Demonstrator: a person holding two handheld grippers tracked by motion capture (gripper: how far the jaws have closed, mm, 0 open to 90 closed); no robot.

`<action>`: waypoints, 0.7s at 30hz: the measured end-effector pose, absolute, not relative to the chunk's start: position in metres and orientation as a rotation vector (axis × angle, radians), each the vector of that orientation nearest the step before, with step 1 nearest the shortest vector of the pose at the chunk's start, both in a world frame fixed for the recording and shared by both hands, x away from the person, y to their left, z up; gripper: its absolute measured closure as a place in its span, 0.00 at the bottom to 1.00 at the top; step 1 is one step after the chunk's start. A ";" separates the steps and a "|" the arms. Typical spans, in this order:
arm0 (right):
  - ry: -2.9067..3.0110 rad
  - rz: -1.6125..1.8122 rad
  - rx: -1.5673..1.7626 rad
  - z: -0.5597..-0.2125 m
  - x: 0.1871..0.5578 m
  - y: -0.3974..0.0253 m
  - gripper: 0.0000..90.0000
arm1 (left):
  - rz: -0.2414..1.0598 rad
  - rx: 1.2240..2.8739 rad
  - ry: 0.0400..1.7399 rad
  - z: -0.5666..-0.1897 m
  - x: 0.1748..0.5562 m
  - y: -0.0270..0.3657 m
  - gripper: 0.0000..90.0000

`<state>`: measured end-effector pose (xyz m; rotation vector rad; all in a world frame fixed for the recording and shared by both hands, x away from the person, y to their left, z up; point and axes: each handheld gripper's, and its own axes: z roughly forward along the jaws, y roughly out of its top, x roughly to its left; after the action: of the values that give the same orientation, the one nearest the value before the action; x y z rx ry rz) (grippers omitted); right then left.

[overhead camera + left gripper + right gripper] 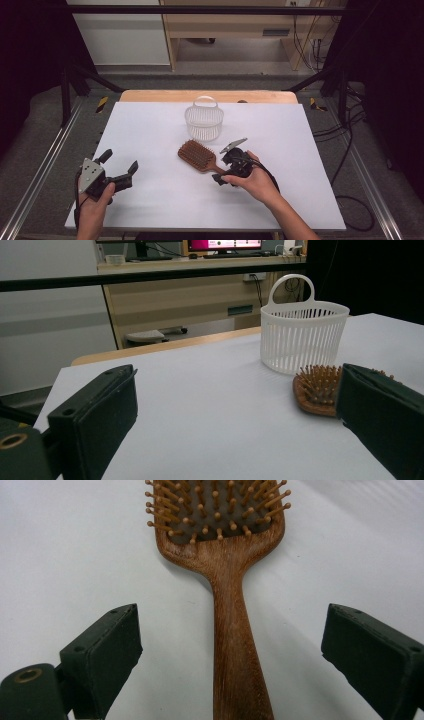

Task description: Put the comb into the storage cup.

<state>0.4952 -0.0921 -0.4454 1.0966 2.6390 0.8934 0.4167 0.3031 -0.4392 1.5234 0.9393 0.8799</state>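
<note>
The white surface (pixel 165 200) spans the middle of the high view, with a strip of wooden edge along its far side. A white slatted basket (pixel 203 120) with a loop handle stands upright just above centre, empty as far as the slats let one see.

Just below the basket, at centre frame, lies a wooden paddle hairbrush (pixel 198 155), bristles up, its handle pointing to the lower right.

The right gripper (pixel 220 179) sits right of centre at the end of that handle. In the right gripper view its fingers (pixel 102 655) are spread wide, one on either side of the handle, apart from it and gripping nothing.

The left gripper (pixel 120 165), at the lower left, is held well away from the brush, its fingers (pixel 95 420) also wide apart and empty.
</note>
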 end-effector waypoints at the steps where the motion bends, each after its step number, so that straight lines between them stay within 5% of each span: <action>1: 2.645 0.891 1.088 -0.446 0.495 -0.092 0.10 | 0.882 1.524 0.939 -0.439 0.417 0.303 0.04; 21: 2.683 0.831 1.083 -0.439 0.495 -0.087 0.14 | 0.878 1.517 0.947 -0.440 0.419 0.304 0.04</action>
<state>0.4947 -0.0870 -0.4392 1.0830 2.6827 0.8308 0.4191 0.3040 -0.4401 1.5168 0.9466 0.8780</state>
